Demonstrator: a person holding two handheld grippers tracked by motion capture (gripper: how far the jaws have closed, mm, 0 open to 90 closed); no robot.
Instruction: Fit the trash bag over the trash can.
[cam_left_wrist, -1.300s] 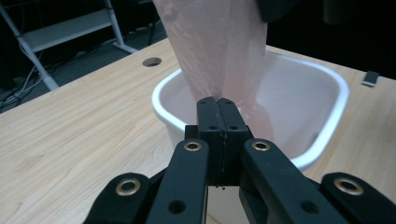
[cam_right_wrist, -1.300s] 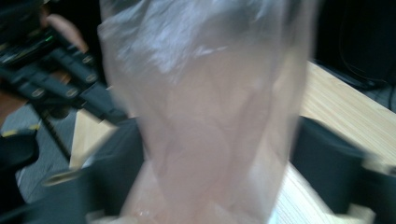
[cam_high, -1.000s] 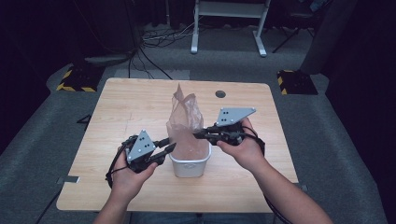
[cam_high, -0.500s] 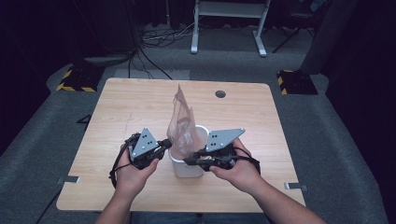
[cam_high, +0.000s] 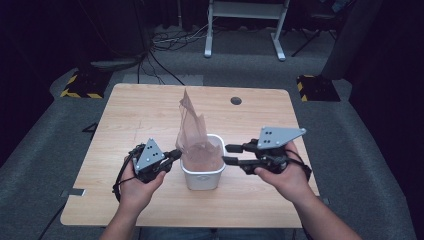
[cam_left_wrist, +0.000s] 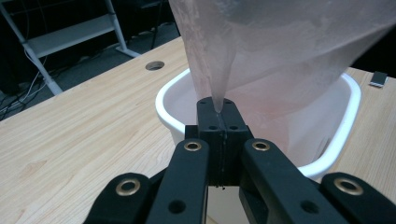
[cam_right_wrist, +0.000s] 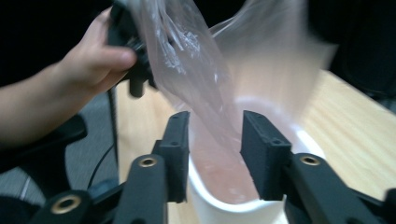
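Note:
A white bin (cam_high: 202, 176) stands on the wooden table (cam_high: 140, 115), and a pinkish clear plastic bag (cam_high: 191, 127) rises out of it. At the bin's left rim my left gripper (cam_high: 176, 154) is shut on the bag's edge. In the left gripper view the film (cam_left_wrist: 280, 46) runs up from the closed gripper tips (cam_left_wrist: 217, 109) over the bin (cam_left_wrist: 164, 99). My right gripper (cam_high: 226, 154) is open just right of the bin. In the right gripper view the bag (cam_right_wrist: 187, 60) hangs in the gap of the right gripper (cam_right_wrist: 212, 154) above the bin (cam_right_wrist: 280, 135). I cannot tell whether the film touches a pad.
A round cable hole (cam_high: 236, 100) lies at the table's far side. A small dark object (cam_left_wrist: 377, 78) lies on the table beyond the bin. The person's left hand (cam_right_wrist: 88, 65) is beyond the bag. A metal frame (cam_high: 245, 20) stands on the floor behind.
My right gripper came down from the bag's upper right to the bin, then drew back to the right and now stands open. The left gripper kept its hold in place.

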